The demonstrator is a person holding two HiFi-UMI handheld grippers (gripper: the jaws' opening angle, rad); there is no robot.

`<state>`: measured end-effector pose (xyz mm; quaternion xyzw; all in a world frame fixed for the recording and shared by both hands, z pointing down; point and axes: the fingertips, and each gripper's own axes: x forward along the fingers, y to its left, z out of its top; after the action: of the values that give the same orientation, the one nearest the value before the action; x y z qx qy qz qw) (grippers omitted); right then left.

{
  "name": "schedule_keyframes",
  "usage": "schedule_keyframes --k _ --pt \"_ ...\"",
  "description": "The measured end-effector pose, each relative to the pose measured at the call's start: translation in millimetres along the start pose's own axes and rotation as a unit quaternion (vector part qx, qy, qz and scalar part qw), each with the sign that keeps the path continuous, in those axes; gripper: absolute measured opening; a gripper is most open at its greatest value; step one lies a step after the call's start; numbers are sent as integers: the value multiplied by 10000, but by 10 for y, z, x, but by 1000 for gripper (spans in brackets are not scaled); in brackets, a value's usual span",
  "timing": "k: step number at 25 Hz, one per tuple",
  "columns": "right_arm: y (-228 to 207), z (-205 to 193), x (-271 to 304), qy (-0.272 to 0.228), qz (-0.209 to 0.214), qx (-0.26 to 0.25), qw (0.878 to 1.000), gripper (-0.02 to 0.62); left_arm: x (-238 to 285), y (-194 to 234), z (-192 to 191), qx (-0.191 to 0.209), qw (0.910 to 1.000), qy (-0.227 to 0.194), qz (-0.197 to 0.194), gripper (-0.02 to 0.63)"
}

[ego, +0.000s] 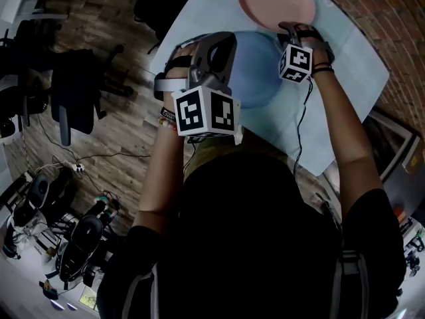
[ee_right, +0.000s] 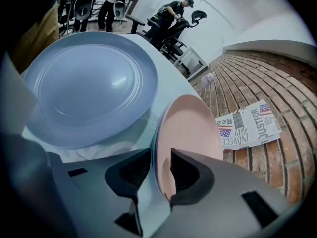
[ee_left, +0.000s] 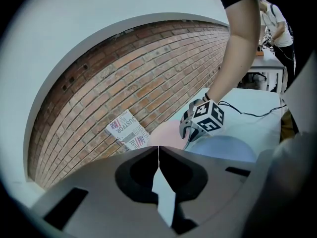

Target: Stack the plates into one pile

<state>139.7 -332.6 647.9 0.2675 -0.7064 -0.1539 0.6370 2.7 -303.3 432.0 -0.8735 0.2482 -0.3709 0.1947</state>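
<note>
A pink plate (ego: 275, 2) lies at the far end of the pale table (ego: 352, 65), with a blue plate (ego: 255, 68) just nearer to me. My right gripper (ego: 290, 30) is at the pink plate's near rim. In the right gripper view the rim of the pink plate (ee_right: 190, 133) stands between the jaws of the right gripper (ee_right: 161, 165), which are shut on it, beside the blue plate (ee_right: 89, 88). My left gripper (ego: 219, 45) hovers over the blue plate's left edge. The left gripper (ee_left: 158, 155) is shut with nothing in it.
A printed newspaper sheet (ee_right: 250, 125) lies on the brick surface beyond the pink plate. A thin black cable (ego: 302, 121) runs along my right arm over the table. Office chairs (ego: 73, 98) and gear stand on the wooden floor to the left.
</note>
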Motion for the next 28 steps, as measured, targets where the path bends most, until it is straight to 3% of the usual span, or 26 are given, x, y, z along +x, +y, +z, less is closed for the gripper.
schedule_keyframes --k 3,6,14,28 --pt "-27 4 -2 21 29 -81 10000 140 -37 47 15 -32 10000 16 30 23" --pt "20 -16 -4 24 82 -146 9999 96 -43 50 6 -56 10000 34 37 24" --pt "-114 -7 -123 -64 -143 -216 9996 75 -18 44 66 -71 10000 8 32 23" --pt "-94 126 -100 -40 -227 -346 9991 74 -149 149 -65 -27 9999 64 107 24"
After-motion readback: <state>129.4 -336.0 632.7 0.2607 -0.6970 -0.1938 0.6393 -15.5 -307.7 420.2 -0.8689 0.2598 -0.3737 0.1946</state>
